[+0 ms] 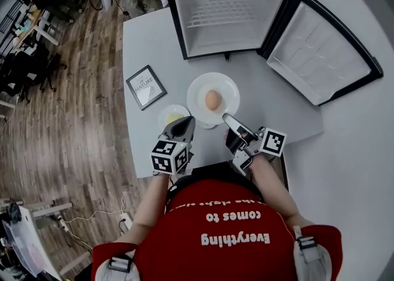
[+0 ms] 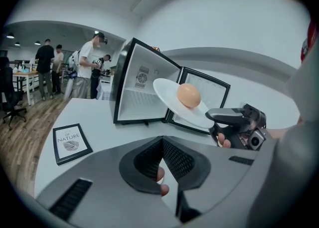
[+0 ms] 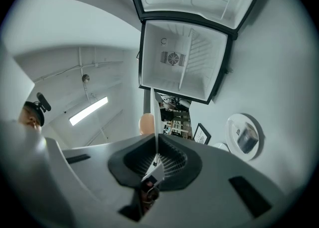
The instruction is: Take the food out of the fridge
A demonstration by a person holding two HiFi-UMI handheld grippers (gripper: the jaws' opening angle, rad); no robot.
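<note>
Shirt [image 1: 234, 230] "Everything comes to", card [image 2: 71, 143] "OF NATURE", egg [image 1: 212, 99] on plate [image 1: 197, 91]

Fridge [image 1: 228, 15] sits at the far end of the table [image 1: 154, 46], its door [image 1: 323, 52] swung open to the right. In front of it is a plate [image 1: 200, 92] with an egg [image 1: 212, 99] on it. The plate is off the table, near rim in right claw [image 1: 228, 118]. Small plate [image 1: 167, 114] is on the table just left of it, partly under left claw [image 1: 188, 121]. Framed card [image 1: 146, 87] lies flat further left.
</note>
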